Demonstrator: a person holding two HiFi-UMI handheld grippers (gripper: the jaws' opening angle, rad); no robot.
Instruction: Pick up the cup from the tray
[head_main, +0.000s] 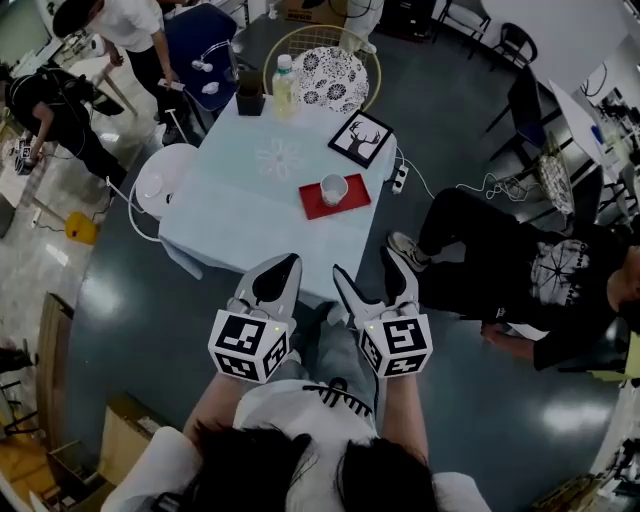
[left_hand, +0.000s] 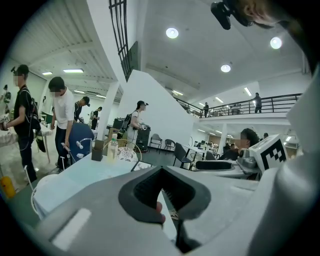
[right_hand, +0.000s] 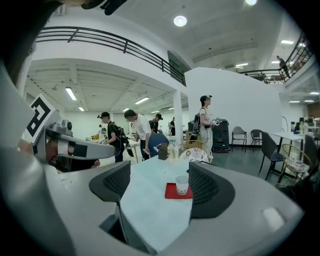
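A white cup (head_main: 333, 189) stands upright on a small red tray (head_main: 350, 203) near the right edge of the light blue table (head_main: 240, 200). Both grippers hover off the table's near edge, well short of the tray. My left gripper (head_main: 288, 262) is shut, its dark pads (left_hand: 145, 192) meeting with nothing held. My right gripper (head_main: 363, 262) is open and empty. In the right gripper view the cup (right_hand: 182, 185) and tray (right_hand: 172, 192) show far ahead between the spread pads (right_hand: 112, 182), close to the right one.
A framed deer picture (head_main: 360, 138) lies behind the tray. A bottle (head_main: 285, 88) and a dark box (head_main: 250, 95) stand at the table's far end. A power strip (head_main: 400, 178) hangs at the right edge. A seated person (head_main: 520, 270) is at right, a white stool (head_main: 165, 180) at left.
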